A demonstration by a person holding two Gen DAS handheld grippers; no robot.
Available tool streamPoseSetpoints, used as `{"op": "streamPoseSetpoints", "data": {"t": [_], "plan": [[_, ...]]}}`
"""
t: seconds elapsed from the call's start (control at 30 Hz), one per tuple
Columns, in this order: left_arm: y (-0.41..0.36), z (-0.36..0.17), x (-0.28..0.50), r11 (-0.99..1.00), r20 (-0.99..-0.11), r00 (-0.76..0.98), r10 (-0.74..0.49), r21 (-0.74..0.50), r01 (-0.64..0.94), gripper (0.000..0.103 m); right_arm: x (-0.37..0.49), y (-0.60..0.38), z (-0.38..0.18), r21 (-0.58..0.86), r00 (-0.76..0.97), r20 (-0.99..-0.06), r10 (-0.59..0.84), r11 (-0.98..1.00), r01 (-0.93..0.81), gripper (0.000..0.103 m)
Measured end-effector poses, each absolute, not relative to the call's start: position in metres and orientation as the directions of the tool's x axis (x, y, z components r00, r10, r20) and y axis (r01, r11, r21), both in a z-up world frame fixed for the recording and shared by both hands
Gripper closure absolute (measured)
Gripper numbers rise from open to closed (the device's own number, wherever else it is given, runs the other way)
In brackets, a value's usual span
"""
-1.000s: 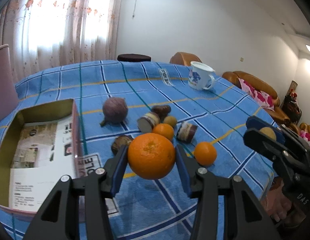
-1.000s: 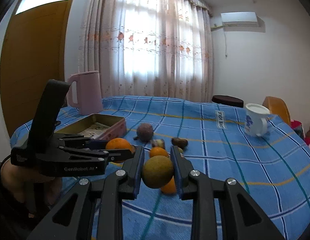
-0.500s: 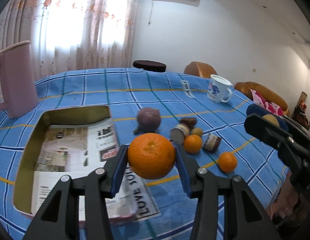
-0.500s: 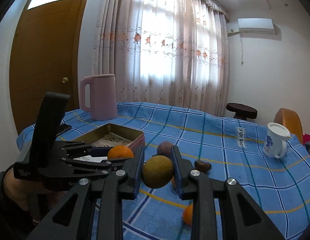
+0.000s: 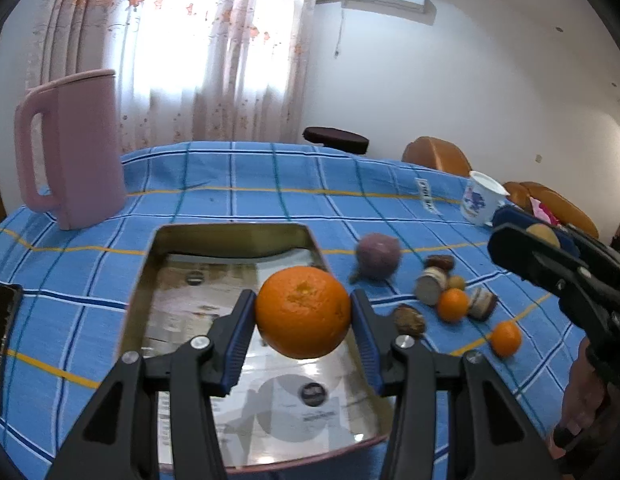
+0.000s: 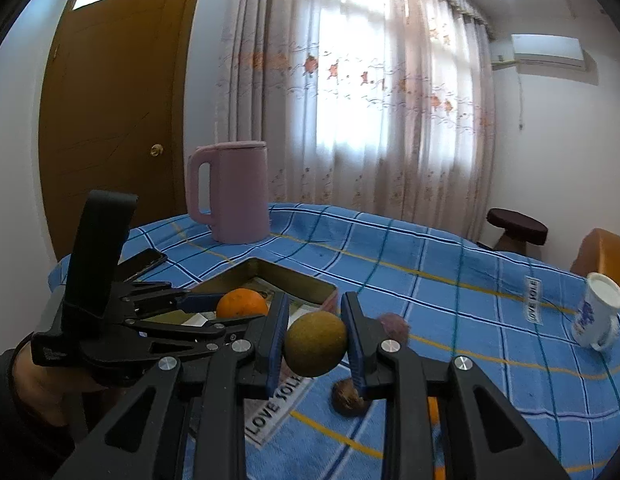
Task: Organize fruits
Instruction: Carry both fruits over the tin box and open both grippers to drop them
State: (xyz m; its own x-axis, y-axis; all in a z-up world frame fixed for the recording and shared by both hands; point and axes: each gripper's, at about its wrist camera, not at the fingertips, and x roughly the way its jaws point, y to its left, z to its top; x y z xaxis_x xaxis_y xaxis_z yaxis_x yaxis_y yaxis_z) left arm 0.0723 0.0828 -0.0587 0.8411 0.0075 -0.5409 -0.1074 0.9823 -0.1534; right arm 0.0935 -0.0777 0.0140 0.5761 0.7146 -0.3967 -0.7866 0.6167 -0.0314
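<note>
Orange (image 5: 302, 312) sits clamped in the left tongs (image 5: 302, 314) above the open tin box (image 5: 229, 236) on the blue-checked tabletop (image 5: 269, 184). Right wrist view: the right tongs (image 6: 316, 346) grip a greenish-brown round fruit (image 6: 316, 345) beside that box.

Left wrist view looks down along its fingers (image 5: 239, 332) at the open tin (image 5: 229, 236) on the table (image 5: 249, 184); right wrist view sits lower, facing the window. Both share tin, pink kettle (image 6: 233, 192) and mug (image 6: 594, 320).
</note>
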Motion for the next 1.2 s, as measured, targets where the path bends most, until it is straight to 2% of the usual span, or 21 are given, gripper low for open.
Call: {"op": "streamPoseSetpoints", "data": {"t": [0.53, 1.2], "plan": [[0.128, -0.070, 0.079, 0.971, -0.578, 0.812, 0.074, -0.143, -0.190, 0.054, 0.133, -0.005, -0.010, 0.064, 0.463, -0.494, 0.736, 0.562, -0.824, 0.074], [0.150, -0.075, 0.080, 0.964, -0.597, 0.795, 0.109, -0.133, -0.232, 0.053, 0.135, 0.032, -0.044, 0.039, 0.419, -0.581, 0.698, 0.538, -0.842, 0.074]]}}
